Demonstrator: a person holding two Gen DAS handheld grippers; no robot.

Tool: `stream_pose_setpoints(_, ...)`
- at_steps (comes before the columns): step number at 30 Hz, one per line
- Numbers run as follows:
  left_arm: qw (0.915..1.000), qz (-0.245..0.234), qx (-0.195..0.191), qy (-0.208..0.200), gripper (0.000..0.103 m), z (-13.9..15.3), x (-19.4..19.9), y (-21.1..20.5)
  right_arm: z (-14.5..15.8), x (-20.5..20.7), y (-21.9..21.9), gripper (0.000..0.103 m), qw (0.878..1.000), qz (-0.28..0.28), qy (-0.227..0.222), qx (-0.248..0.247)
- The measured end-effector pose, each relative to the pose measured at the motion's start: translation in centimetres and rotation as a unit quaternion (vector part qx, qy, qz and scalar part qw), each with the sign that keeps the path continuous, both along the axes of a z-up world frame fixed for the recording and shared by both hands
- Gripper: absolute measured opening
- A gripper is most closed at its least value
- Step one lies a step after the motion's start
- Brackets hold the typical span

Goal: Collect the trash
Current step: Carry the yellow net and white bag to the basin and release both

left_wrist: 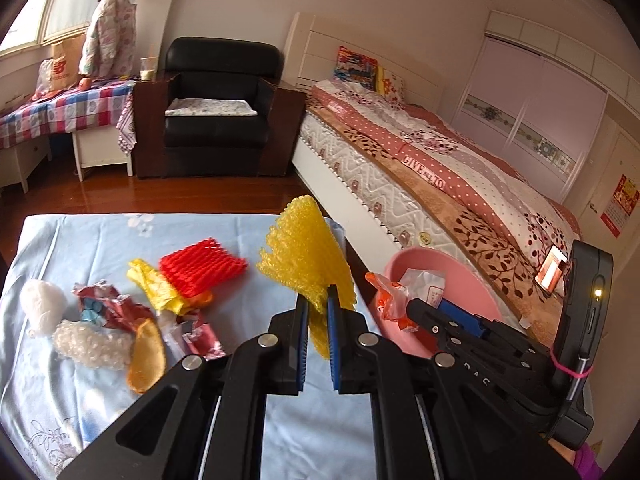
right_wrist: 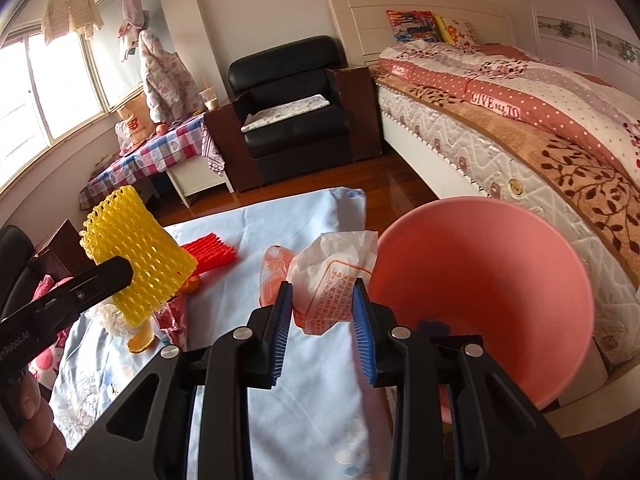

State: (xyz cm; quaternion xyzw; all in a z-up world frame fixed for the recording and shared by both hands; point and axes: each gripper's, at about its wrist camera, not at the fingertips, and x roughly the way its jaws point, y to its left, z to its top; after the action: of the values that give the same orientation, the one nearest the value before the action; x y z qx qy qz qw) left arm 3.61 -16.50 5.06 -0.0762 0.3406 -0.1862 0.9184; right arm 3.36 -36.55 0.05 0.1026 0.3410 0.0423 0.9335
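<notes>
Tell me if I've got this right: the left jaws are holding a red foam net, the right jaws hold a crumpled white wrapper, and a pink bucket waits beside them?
Not quite. The foam net in the left gripper is yellow, as the left wrist view shows; the red net lies on the cloth. The rest holds: the right gripper holds the crumpled white wrapper, with the pink bucket beside.

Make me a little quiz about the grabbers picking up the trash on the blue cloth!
1. True or false: the left gripper holds the yellow foam net.
2. What does the right gripper hold? A) the red foam net B) a crumpled white wrapper C) nothing
3. Fill in: the bin beside the table is ___ in colour.

Key: 1 true; 2 B; 3 pink.
</notes>
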Motion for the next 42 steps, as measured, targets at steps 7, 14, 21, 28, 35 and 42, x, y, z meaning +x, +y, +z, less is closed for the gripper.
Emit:
stream_pose_setpoints(7,0.9992,-0.036,0.015,-0.002,0.008,-0.1,0.3,-4.2,0.0,-0.6,-3.2,0.031,0.999,-0.038,0.003,-0.006)
stream_pose_setpoints(14,0.9972,-0.068,0.031,0.0,0.008,-0.9,0.3,-7.9,-1.4,-0.8,-6.2,0.031,0.997,-0.07,0.023,-0.009)
stream_pose_setpoints(21,0.9947,-0.09,0.049,0.007,0.008,-1.9,0.6,-11.1,-2.2,-0.7,-8.3,0.031,0.996,-0.088,0.033,-0.01)
stream_pose_setpoints(28,0.9918,-0.109,0.065,0.015,0.008,-2.9,1.2,-13.8,-2.7,-0.6,-10.1,0.031,0.994,-0.105,0.038,-0.014)
stream_pose_setpoints(35,0.9888,-0.115,0.089,0.037,0.008,-4.7,2.3,-16.0,-3.2,-0.2,-11.2,0.031,0.992,-0.114,0.045,-0.019)
stream_pose_setpoints(42,0.9849,-0.128,0.105,0.05,0.008,-6.0,2.9,-17.9,-4.1,0.1,-12.2,0.031,0.991,-0.12,0.056,-0.014)
